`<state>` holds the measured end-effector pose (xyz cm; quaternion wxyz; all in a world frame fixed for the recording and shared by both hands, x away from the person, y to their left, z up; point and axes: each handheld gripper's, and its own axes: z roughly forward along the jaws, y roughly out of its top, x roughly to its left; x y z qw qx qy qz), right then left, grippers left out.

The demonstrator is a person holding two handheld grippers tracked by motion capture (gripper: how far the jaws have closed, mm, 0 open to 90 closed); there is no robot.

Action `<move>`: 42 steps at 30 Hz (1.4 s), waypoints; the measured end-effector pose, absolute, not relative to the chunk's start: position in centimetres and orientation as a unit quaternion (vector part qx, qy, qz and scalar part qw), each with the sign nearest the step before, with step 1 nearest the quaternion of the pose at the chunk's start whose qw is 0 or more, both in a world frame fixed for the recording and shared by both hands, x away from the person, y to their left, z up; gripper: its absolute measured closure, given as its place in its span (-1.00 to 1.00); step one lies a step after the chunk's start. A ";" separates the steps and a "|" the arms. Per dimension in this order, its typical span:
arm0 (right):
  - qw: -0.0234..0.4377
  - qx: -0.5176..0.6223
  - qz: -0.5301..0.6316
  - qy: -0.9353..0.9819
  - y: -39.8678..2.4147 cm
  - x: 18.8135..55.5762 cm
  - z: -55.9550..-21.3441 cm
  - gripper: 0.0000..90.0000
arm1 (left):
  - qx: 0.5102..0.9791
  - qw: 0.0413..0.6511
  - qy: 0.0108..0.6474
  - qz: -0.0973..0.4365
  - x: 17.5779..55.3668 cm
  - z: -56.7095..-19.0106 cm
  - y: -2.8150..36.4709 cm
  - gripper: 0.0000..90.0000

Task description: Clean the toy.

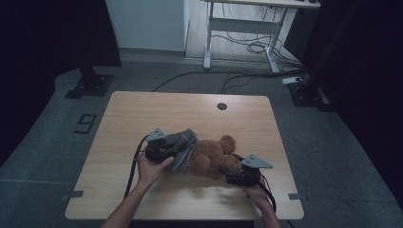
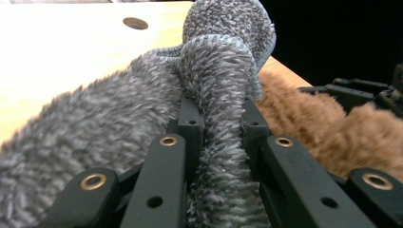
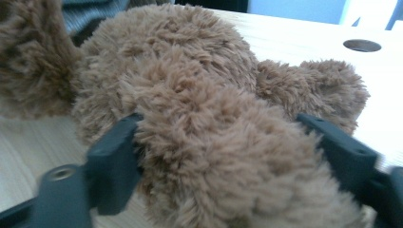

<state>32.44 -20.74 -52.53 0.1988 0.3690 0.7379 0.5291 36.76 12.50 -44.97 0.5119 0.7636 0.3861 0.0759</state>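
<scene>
High view: brown teddy bear [image 1: 214,159] lying mid-table, long axis across it, head toward right gripper [image 1: 236,176]; left gripper [image 1: 177,145] by grey cloth [image 1: 185,148].

Left gripper view: jaws clamped on a cloth fold [image 2: 216,142].

Right gripper view: jaws spread around a plush limb [image 3: 214,142], apparently unclamped. Likely dressing step; next, closing on the limb.

The plush bear [image 1: 214,159] was laid near the table [image 1: 142,114] front edge, with the fuzzy cloth [image 1: 185,147] bunched against its left and the cable hole [image 1: 222,106] behind.
</scene>
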 end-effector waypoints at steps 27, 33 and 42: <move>0.235 0.360 0.503 0.750 -20.6 32.0 -52.1 0.23 | 0.808 0.473 0.340 0.091 35.3 -45.4 5.3 0.69; 0.233 0.363 0.503 0.750 -20.5 31.9 -52.2 0.23 | 0.801 0.464 0.360 0.121 34.4 -45.9 10.1 0.70; 0.233 0.364 0.502 0.749 -20.4 31.9 -52.2 0.23 | 0.770 0.481 0.395 0.139 33.7 -46.0 15.7 0.70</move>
